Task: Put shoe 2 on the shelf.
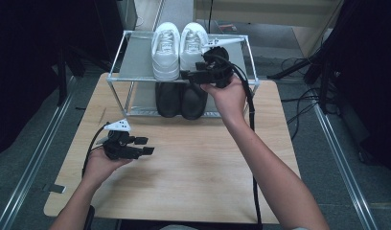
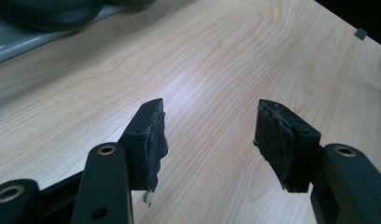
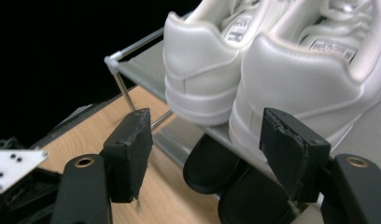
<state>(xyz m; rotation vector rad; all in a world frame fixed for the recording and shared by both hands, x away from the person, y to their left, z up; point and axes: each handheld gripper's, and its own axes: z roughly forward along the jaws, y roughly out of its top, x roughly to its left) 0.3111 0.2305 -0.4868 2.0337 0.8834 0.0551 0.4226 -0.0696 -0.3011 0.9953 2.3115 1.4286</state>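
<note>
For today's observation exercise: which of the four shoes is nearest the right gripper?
The right-hand white shoe on the top shelf; the right gripper sits at its heel.

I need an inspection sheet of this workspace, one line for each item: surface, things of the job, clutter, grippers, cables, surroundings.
Surface: wooden table, bare in front of the rack.
Job's things: metal shoe rack at the far edge; white shoes side by side on its top shelf, heels toward the person; black shoes on the lower shelf.
Clutter: nothing seen.
Grippers: left gripper open, nothing between its jaws, low over the table; right gripper open at the heel of the right-hand white shoe, no grip seen.
Cables: right cable trails along the forearm off the near edge; left cable loops beside the hand.
Surroundings: grey floor, metal rails, dark curtains.
</note>
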